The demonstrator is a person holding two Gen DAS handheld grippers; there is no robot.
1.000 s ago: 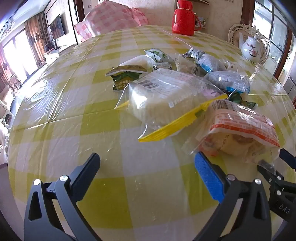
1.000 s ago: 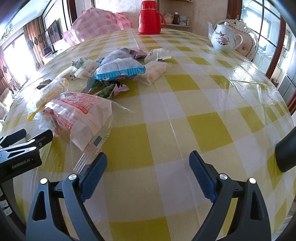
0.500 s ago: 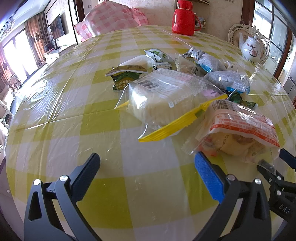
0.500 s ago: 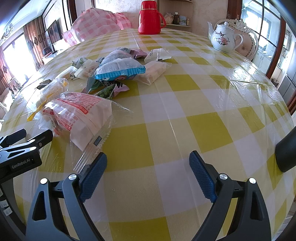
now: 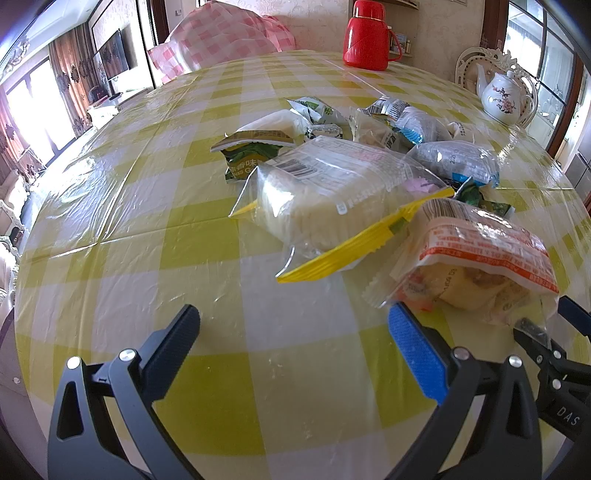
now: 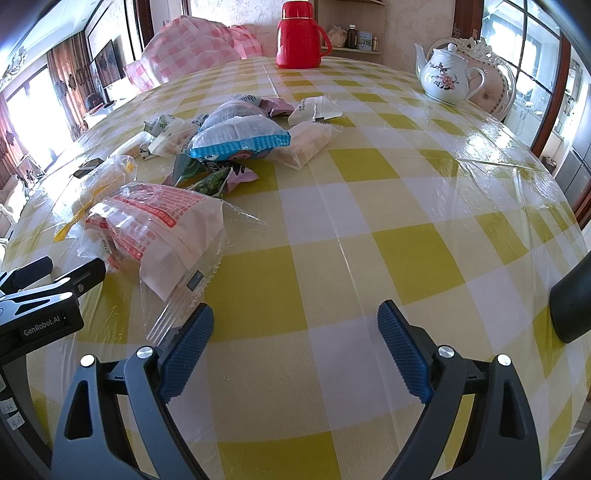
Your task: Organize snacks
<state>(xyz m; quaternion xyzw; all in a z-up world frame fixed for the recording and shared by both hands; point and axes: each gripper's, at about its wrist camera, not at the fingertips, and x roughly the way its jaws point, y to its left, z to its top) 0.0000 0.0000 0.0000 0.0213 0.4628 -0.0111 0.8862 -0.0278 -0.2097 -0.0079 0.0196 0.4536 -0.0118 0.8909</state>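
Snacks (image 5: 343, 184) lie heaped at centre frame on the yellow-checked table (image 5: 129, 229). My left gripper (image 5: 295, 332) and right gripper (image 6: 295, 332) sit at lower frame, both spread wide and empty. Red-printed bag (image 6: 159, 229) lies nearest, centre left.

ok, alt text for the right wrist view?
Open right gripper low over a yellow-checked table, empty. A red-printed snack bag lies ahead-left before a pile of snack packets; red thermos and white teapot stand beyond.

A home dining room.
Checked tablecloth (image 6: 406, 258), floral teapot (image 6: 445, 77) at one o'clock, red thermos (image 6: 299, 35) at twelve, curtains (image 6: 70, 74) at ten.
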